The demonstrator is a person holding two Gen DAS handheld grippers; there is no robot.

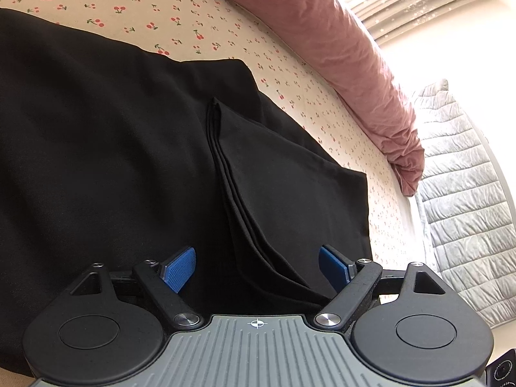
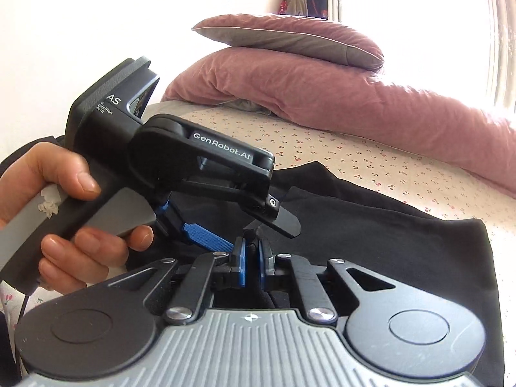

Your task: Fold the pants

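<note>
Black pants (image 1: 113, 148) lie spread on the bed (image 1: 180, 22), on its cherry-print sheet, with a folded layered section (image 1: 290, 187) toward the bed's edge below a pink duvet (image 1: 351, 64). Left tongs (image 1: 257, 266) stand wide open over the fold, pads clear of it. Right tongs (image 2: 252, 258) are closed, pinching a small tuft of black fabric. A hand (image 2: 61, 206) holds the left tool's handle.
</note>
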